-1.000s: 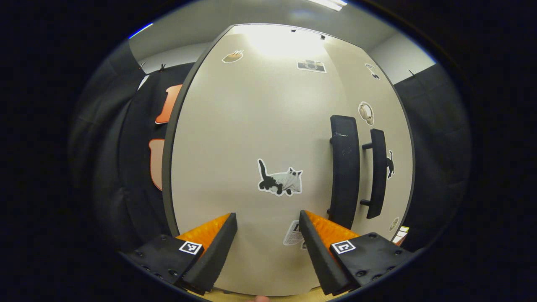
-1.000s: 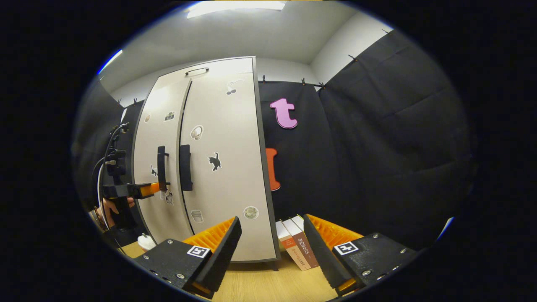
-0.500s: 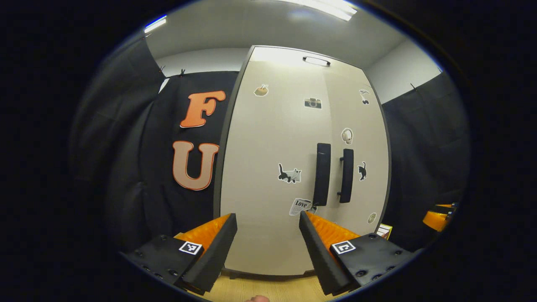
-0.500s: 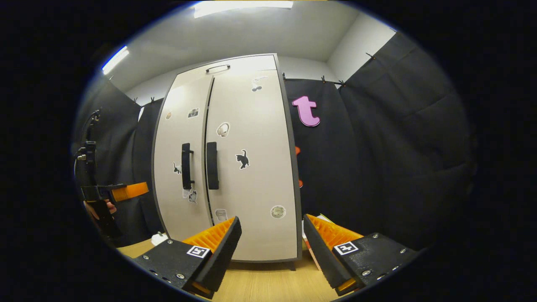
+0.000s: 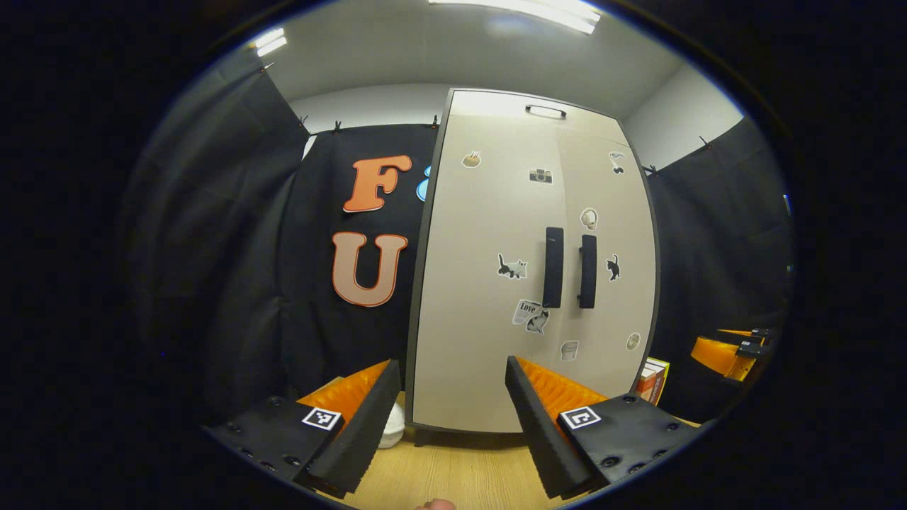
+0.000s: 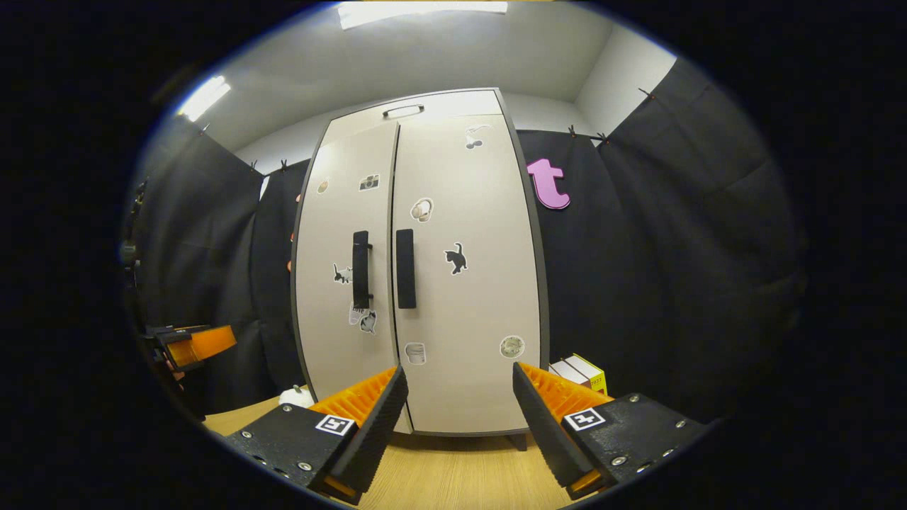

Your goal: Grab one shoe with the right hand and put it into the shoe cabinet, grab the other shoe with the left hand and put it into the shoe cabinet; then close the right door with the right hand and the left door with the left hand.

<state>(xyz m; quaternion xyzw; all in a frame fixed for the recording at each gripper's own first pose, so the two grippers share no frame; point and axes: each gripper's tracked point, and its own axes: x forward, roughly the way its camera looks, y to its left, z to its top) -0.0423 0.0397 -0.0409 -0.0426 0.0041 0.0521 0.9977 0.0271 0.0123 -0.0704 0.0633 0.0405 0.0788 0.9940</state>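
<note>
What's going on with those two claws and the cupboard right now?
Left gripper open, empty. Right gripper open, empty. Shoe cabinet shut, both doors flush, handles side by side. Nothing between grippers and cabinet.
</note>
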